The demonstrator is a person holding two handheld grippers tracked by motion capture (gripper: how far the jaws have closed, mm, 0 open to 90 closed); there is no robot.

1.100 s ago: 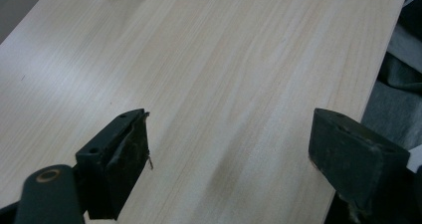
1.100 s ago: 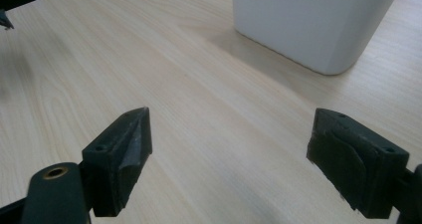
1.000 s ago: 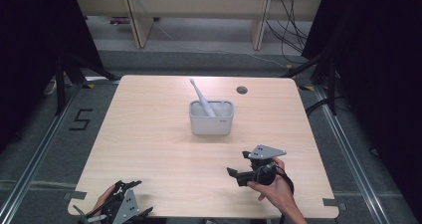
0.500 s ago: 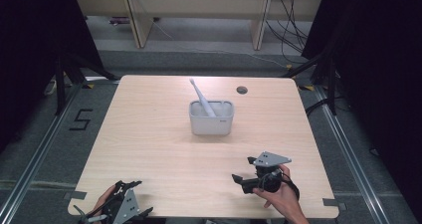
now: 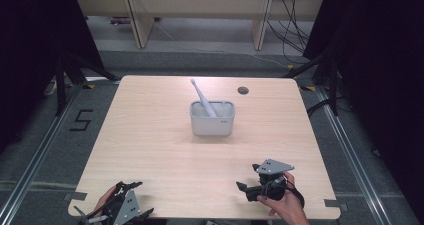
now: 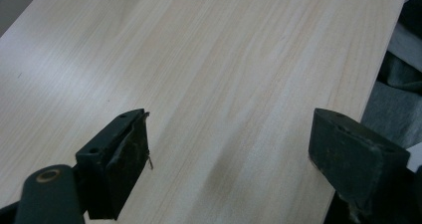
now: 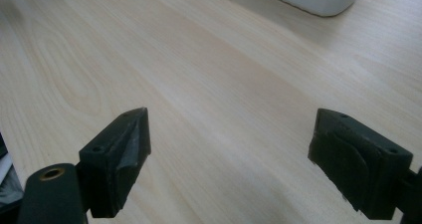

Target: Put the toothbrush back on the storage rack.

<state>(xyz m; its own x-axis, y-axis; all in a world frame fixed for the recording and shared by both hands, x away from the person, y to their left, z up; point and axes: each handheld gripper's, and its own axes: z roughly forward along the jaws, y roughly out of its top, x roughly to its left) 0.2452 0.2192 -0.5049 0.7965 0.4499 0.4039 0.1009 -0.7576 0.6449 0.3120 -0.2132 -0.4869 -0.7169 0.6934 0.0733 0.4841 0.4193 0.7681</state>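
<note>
1. Your right gripper (image 5: 245, 191), low right of the high view, has its jaws spread wide with nothing between them; the right gripper view shows bare wood in the gap.
2. Your left gripper (image 5: 146, 214), at the bottom left edge of the high view, is also wide apart and holds nothing; the left gripper view shows plain tabletop between the jaws.
3. Both sit at the near edge of the table (image 5: 150, 135), well apart from each other and from the work.
4. The toothbrush (image 5: 202, 98) stands tilted in the white holder (image 5: 212, 125), centre of the high view, head leaning toward the upper left.
5. Judged from this: brush already in the holder, neither tool touching it, so the placing looks done. Nothing obvious left except parking your hands.
</note>
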